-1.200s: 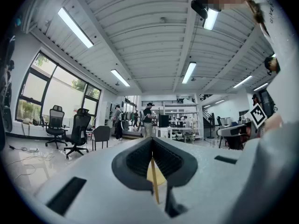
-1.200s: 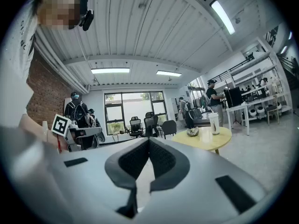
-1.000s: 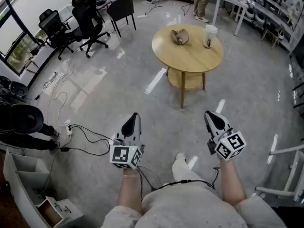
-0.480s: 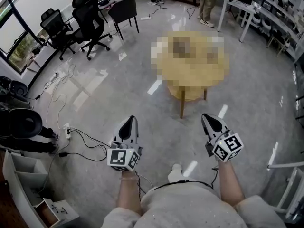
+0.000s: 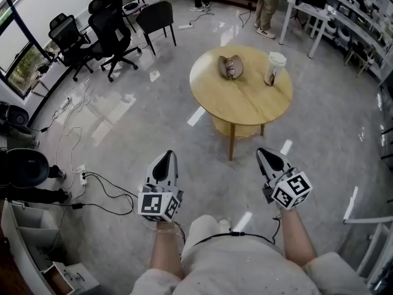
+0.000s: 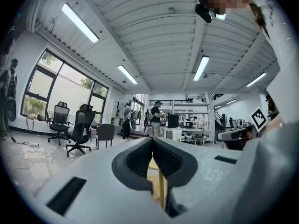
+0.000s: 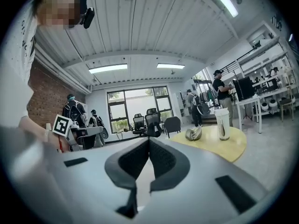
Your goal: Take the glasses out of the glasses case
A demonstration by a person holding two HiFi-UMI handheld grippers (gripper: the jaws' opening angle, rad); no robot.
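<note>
An open brown glasses case (image 5: 231, 66) with glasses inside lies on the round wooden table (image 5: 239, 94), toward its far left; the right gripper view also shows the case (image 7: 193, 134). My left gripper (image 5: 166, 160) and my right gripper (image 5: 266, 154) hang low in front of me, well short of the table, over the grey floor. Both are shut with the jaws pressed together and nothing between them. In its own view the left gripper (image 6: 152, 140) covers most of the table; the right gripper (image 7: 148, 139) points left of it.
A lidded paper cup (image 5: 272, 68) stands on the table's far right. Black office chairs (image 5: 104, 29) sit at the far left, and cables (image 5: 92, 177) run over the floor at left. A white desk (image 5: 319, 11) and people's legs (image 5: 265, 5) are beyond the table.
The table has come nearer and sits lower in the head view as I walk toward it. Both grippers stay shut and keep their places in front of me.
</note>
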